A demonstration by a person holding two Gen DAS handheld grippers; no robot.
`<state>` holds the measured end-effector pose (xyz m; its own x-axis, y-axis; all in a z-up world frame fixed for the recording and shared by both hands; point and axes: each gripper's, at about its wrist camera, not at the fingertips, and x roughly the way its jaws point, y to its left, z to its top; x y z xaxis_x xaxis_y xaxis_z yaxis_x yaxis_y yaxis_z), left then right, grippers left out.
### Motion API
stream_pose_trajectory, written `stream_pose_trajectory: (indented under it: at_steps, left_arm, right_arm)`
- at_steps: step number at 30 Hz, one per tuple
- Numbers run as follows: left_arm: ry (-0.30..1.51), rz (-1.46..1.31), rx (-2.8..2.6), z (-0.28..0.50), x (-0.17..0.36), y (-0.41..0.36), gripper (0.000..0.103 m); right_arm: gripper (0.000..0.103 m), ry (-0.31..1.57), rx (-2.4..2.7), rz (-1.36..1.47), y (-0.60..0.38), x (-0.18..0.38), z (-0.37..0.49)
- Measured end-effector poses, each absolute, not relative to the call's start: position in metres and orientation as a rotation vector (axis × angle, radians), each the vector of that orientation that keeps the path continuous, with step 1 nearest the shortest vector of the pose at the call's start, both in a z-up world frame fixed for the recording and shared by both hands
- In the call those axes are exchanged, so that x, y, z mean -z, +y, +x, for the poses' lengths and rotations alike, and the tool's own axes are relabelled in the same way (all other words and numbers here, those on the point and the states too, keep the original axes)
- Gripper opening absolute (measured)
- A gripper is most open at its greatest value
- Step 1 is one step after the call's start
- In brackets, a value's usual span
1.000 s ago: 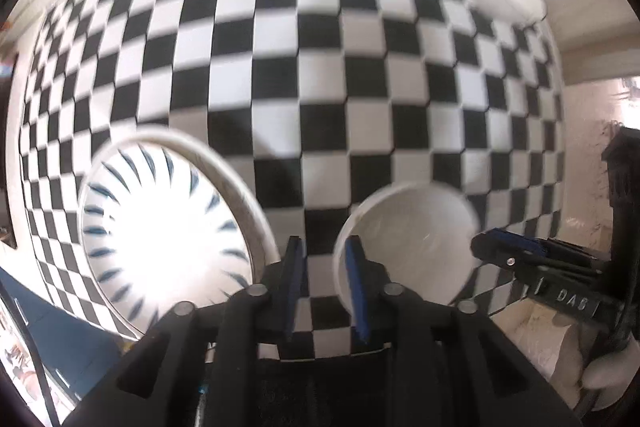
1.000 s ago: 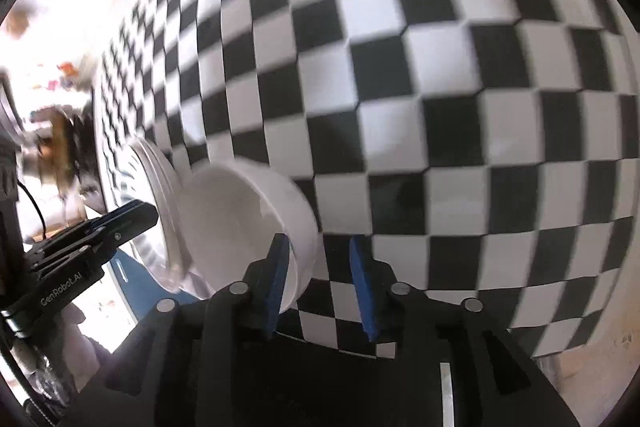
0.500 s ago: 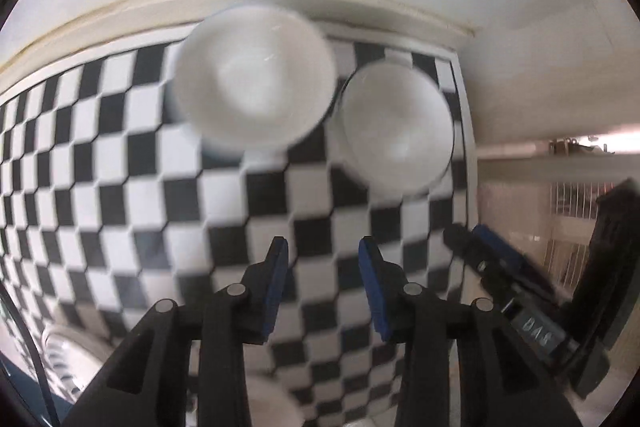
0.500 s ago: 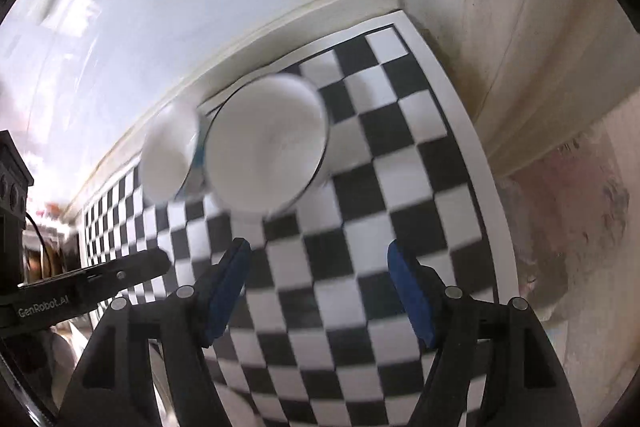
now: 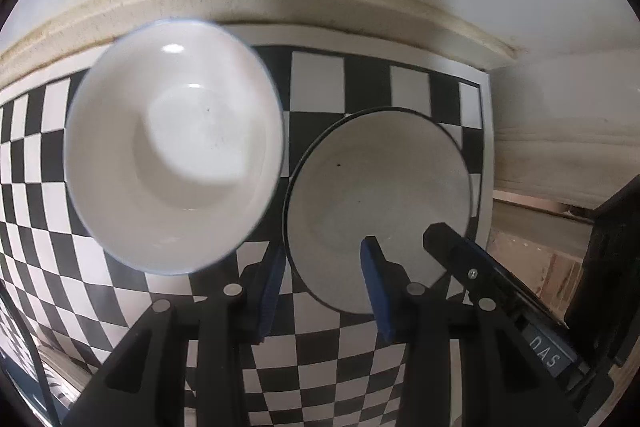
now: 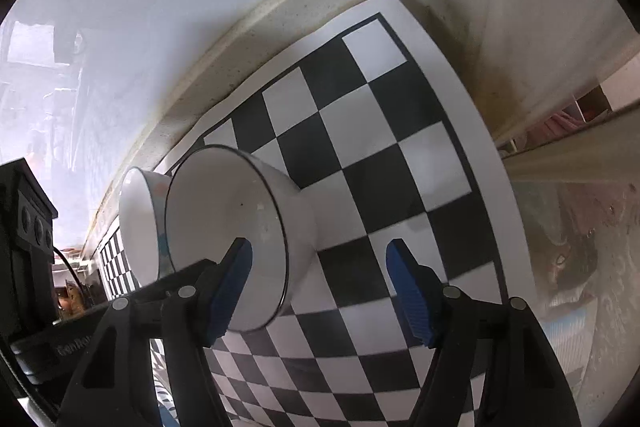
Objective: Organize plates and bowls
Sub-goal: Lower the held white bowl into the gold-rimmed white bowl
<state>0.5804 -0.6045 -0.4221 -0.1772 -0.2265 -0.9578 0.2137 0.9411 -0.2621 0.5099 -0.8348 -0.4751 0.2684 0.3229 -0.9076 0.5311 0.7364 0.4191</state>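
At the far corner of the black-and-white chequered mat point(image 5: 320, 83), a blue-rimmed white ceramic bowl point(image 5: 172, 163) and a black-rimmed white ceramic bowl point(image 5: 380, 203) stand side by side, unstacked. Nesting looks still to do. The left gripper point(image 5: 322, 283) straddles the black-rimmed bowl's edge, jaws opening. The right gripper point(image 6: 320, 291) straddles its wall, jaws narrowing, pads clear.

1. "DAS" stands on a grey label on the right gripper point(image 5: 456, 247), seen from the left wrist.
2. "GenRo…", cut off, stands on the left gripper's point(image 6: 76, 341) body.
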Motion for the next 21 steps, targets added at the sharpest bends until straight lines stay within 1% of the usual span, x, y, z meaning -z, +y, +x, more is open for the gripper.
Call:
stream_pose_trajectory:
  at_steps: [1, 4, 5, 6, 8, 9, 11, 14, 21]
  left_arm:
    - [1.708, -0.009, 0.387, 0.579, 0.427, -0.603, 0.036]
    - [1.714, -0.013, 0.374, 0.58, 0.435, -0.605, 0.035]
    - [1.71, -0.017, 0.367, 0.581, 0.436, -0.605, 0.035]
    - [1.706, -0.021, 0.364, 0.58, 0.437, -0.604, 0.035]
    - [1.699, -0.02, 0.361, 0.58, 0.437, -0.601, 0.028]
    - [1.691, -0.014, 0.361, 0.579, 0.437, -0.601, 0.026]
    - [1.675, 0.0, 0.363, 0.578, 0.439, -0.606, 0.022]
    - [1.649, 0.014, 0.369, 0.573, 0.438, -0.605, 0.02]
    - [1.613, 0.038, 0.405, 0.563, 0.432, -0.599, 0.02]
  right_arm:
    - [0.07, 1.345, 0.161, 0.787, -0.838, 0.479, 0.515]
    - [0.059, 1.369, 0.156, 0.775, -0.839, 0.485, 0.526]
    - [0.051, 1.379, 0.154, 0.77, -0.839, 0.488, 0.531]
    - [0.04, 1.382, 0.152, 0.768, -0.838, 0.49, 0.533]
    - [0.031, 1.393, 0.151, 0.761, -0.839, 0.496, 0.538]
    - [0.023, 1.389, 0.15, 0.763, -0.835, 0.498, 0.539]
    - [0.013, 1.375, 0.129, 0.772, -0.833, 0.499, 0.54]
    - [0.012, 1.383, 0.156, 0.672, -0.819, 0.489, 0.539]
    - [0.011, 1.379, 0.129, 0.674, -0.816, 0.49, 0.53]
